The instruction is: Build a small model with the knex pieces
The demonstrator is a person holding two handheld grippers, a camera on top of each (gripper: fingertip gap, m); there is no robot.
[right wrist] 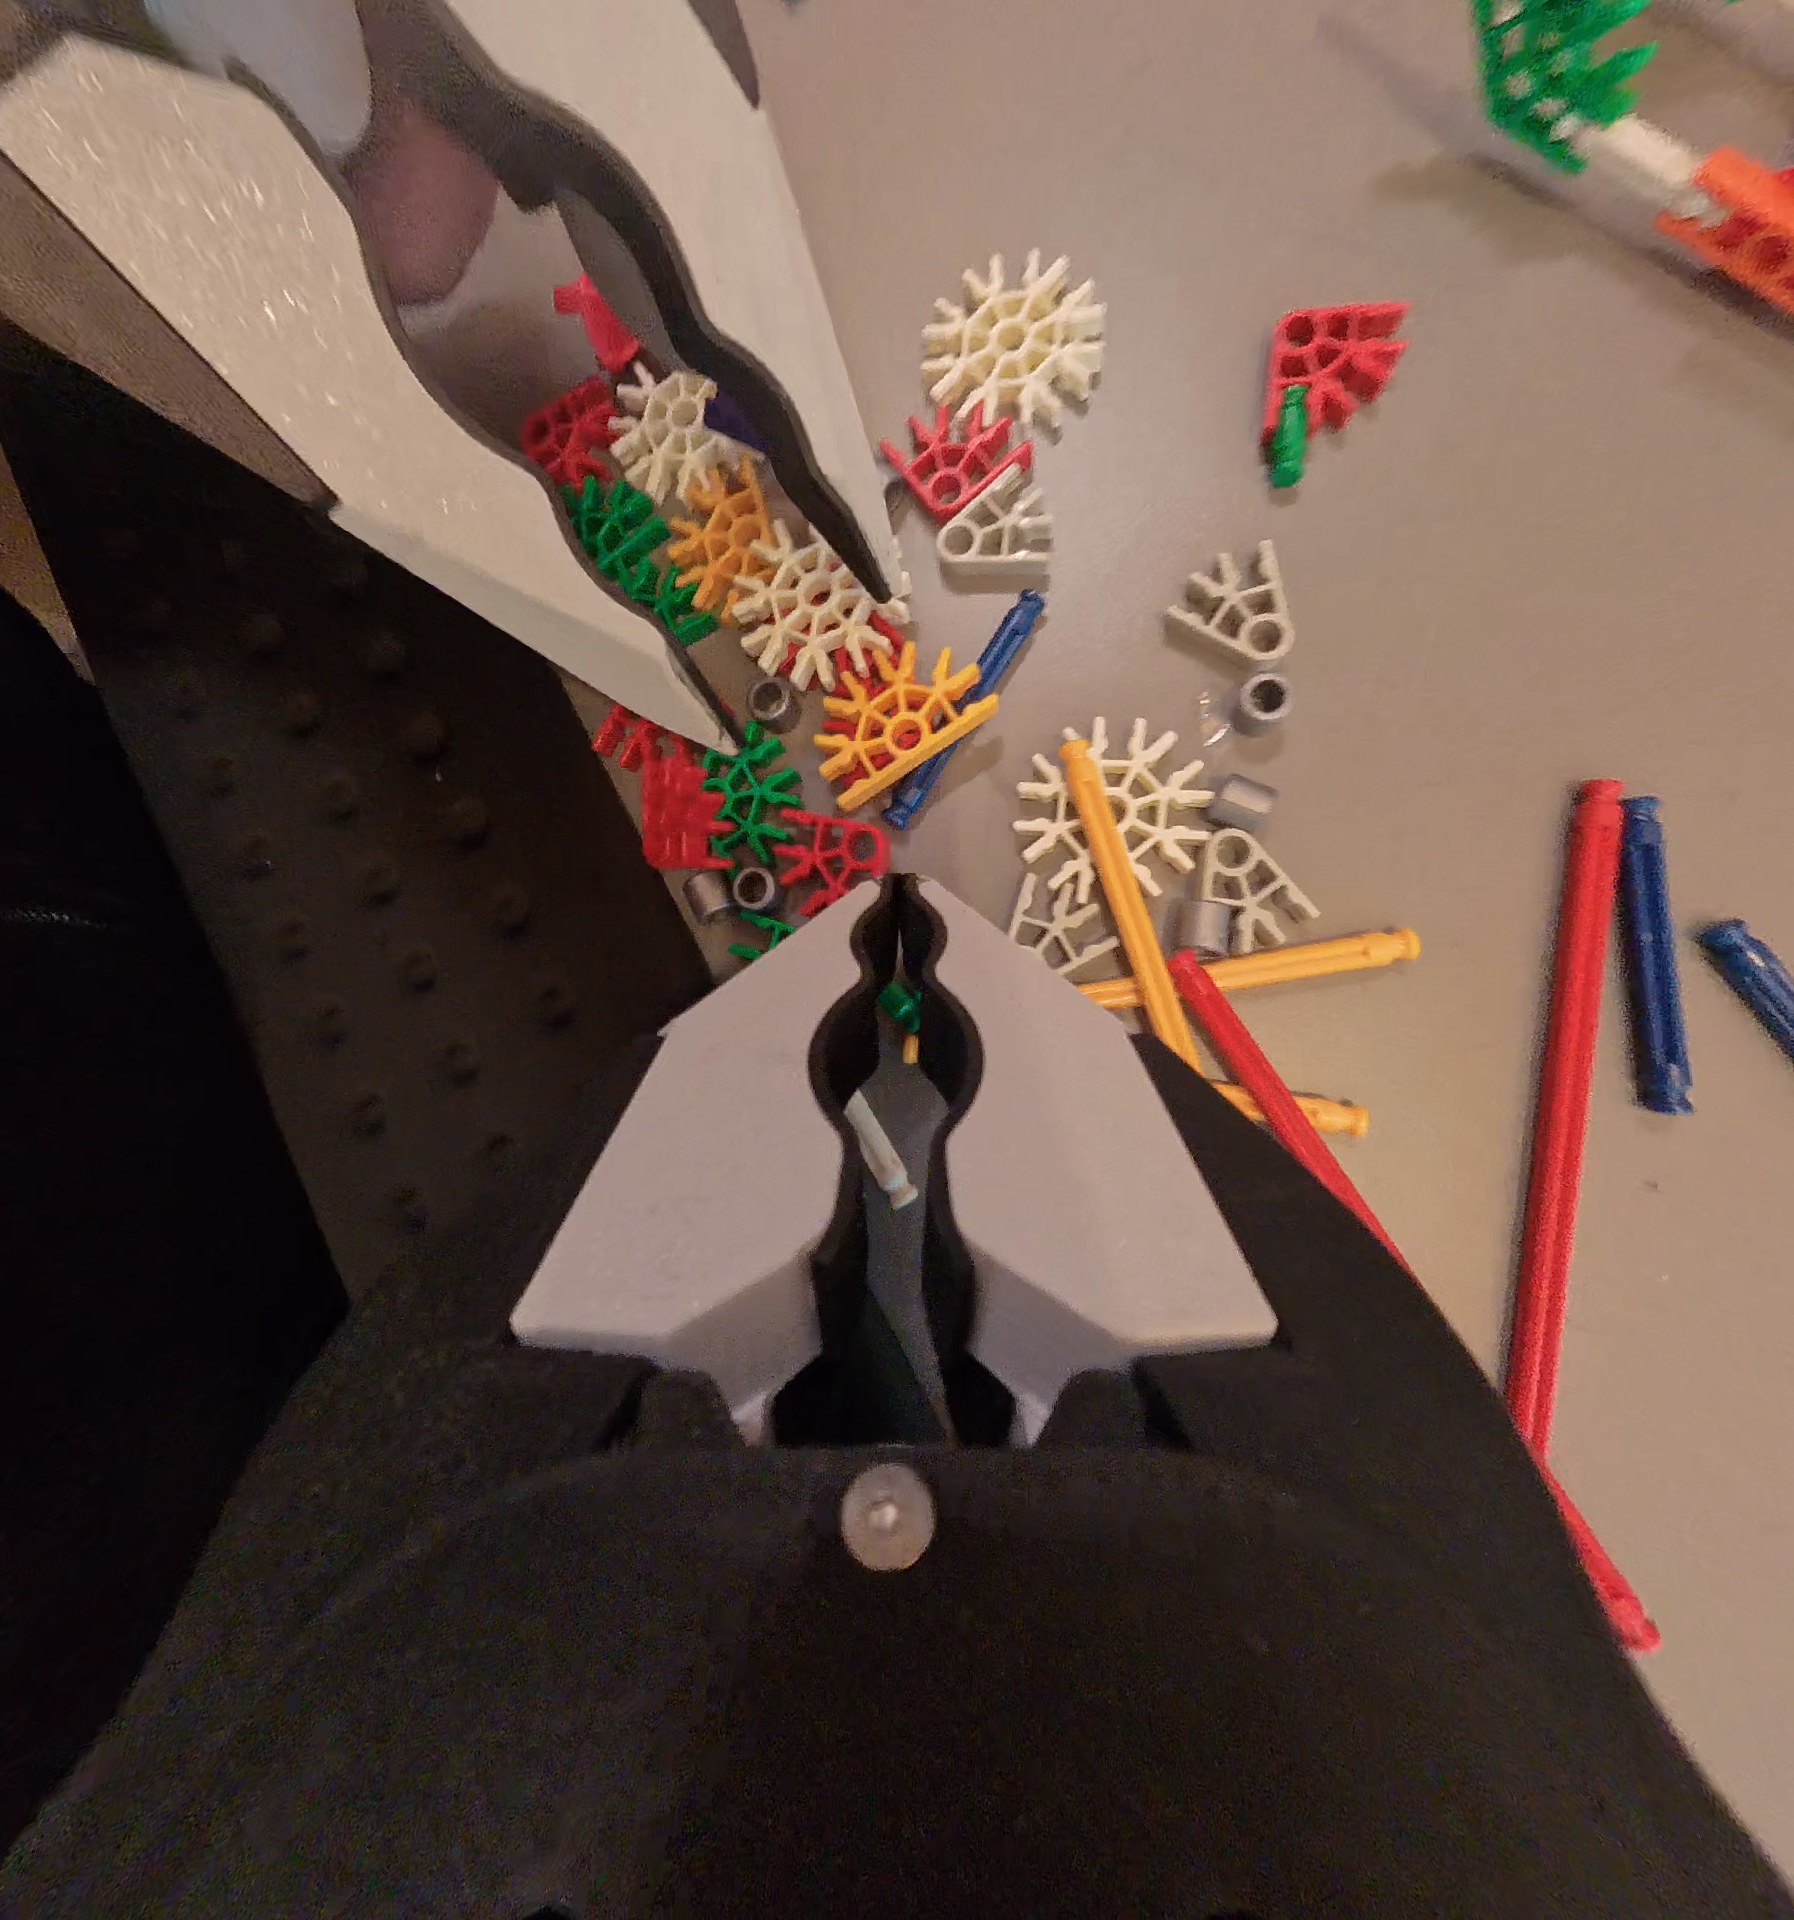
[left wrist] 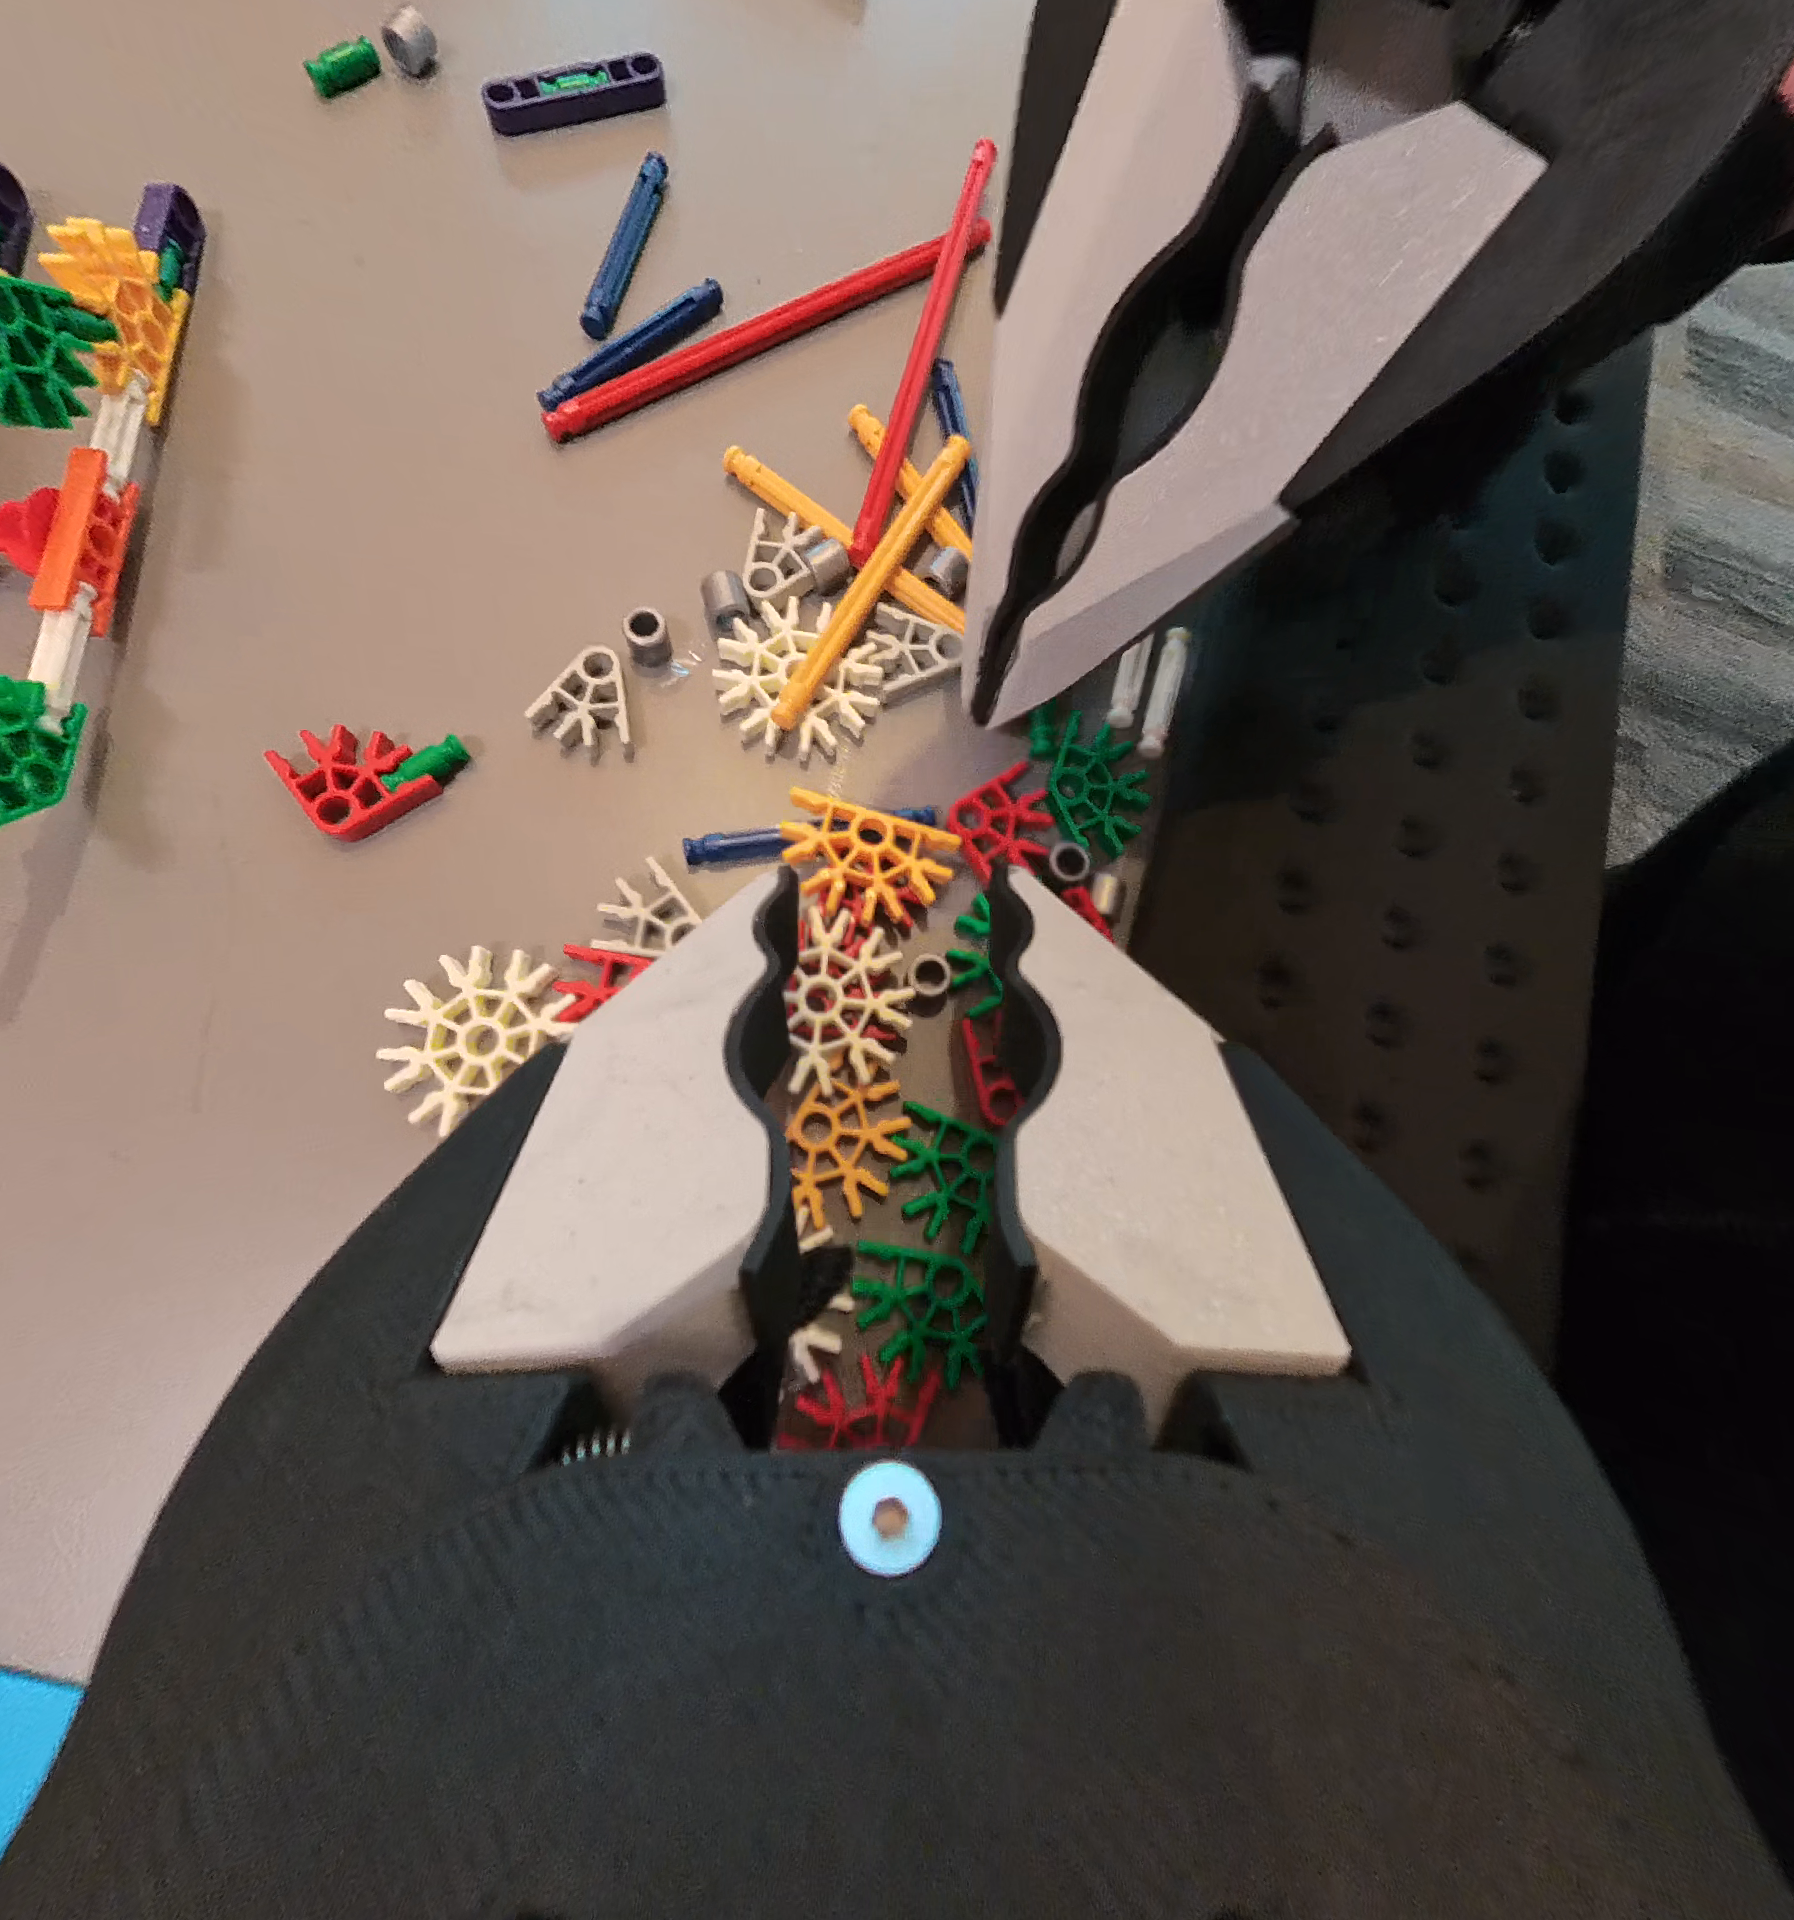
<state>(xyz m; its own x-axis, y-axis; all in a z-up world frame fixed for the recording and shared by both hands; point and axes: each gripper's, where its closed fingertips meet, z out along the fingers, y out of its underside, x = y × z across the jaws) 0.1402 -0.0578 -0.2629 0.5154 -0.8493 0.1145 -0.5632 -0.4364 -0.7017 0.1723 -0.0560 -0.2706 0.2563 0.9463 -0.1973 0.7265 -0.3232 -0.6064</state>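
Note:
My left gripper [left wrist: 895, 883] is open and hovers low over a heap of plastic snowflake connectors at the grey table's [left wrist: 353, 1039] right edge. A white connector [left wrist: 841, 1003], yellow ones and green ones show between its fingers, and a yellow half-round connector [left wrist: 865, 847] lies just past the tips. My right gripper [right wrist: 893, 883] is shut with its tips touching and nothing visibly held. It points at the same heap from the other side, near red connectors [right wrist: 831, 847] and a green one [right wrist: 753, 795]. It also shows in the left wrist view [left wrist: 986, 707]. The left gripper also shows in the right wrist view [right wrist: 805, 660].
Long red rods [left wrist: 768, 332], blue rods [left wrist: 623, 244] and yellow rods [left wrist: 872, 582] lie scattered beyond the heap. A partly built colourful model [left wrist: 51, 499] sits at the table's left. A red connector with a green rod [left wrist: 353, 779] lies alone. A black perforated surface [left wrist: 1392, 935] borders the table. My hands' fingertips stand some 4 cm from each other.

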